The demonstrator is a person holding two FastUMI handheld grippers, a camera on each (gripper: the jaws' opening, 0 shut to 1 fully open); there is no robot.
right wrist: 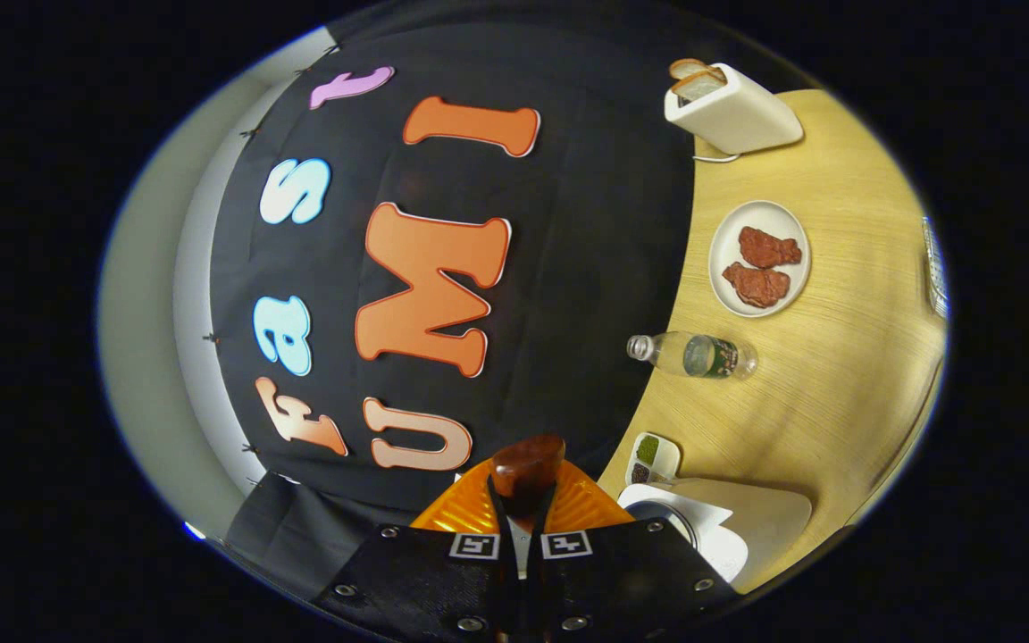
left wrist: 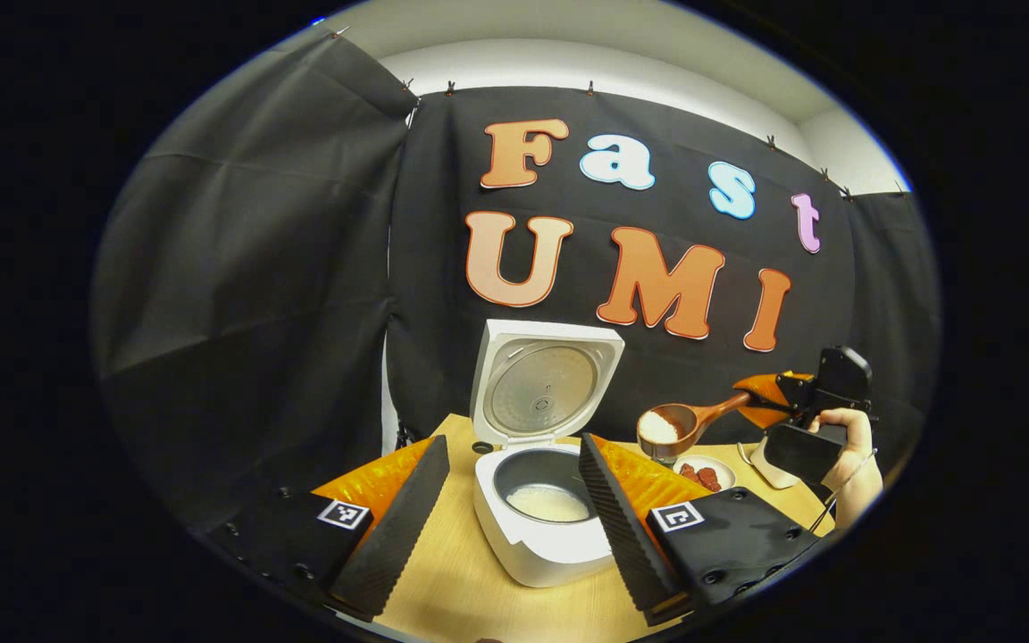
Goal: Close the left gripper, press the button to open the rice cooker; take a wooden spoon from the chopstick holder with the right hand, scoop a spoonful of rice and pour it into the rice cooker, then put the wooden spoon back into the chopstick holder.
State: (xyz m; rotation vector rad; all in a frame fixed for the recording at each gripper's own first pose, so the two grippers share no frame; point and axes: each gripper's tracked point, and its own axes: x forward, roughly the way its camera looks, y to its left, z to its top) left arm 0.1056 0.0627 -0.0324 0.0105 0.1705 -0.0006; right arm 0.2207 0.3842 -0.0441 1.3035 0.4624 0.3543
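Spoon (left wrist: 689,423) clamped in right hand-held gripper (left wrist: 769,402)

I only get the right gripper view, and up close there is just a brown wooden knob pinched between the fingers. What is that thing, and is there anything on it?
Observer: In the left gripper view it is the handle end of a wooden spoon, held by the right gripper. Its bowl carries a heap of white rice.
Operator: Is it over the cooker yet?
Observer: Not quite. The spoon's bowl hangs beside the rice cooker, toward the plate side, not above the pot.
Operator: Is the cooker open at all?
Observer: Yes. Its lid stands upright and open, and a pale layer lies at the bottom of the pot.
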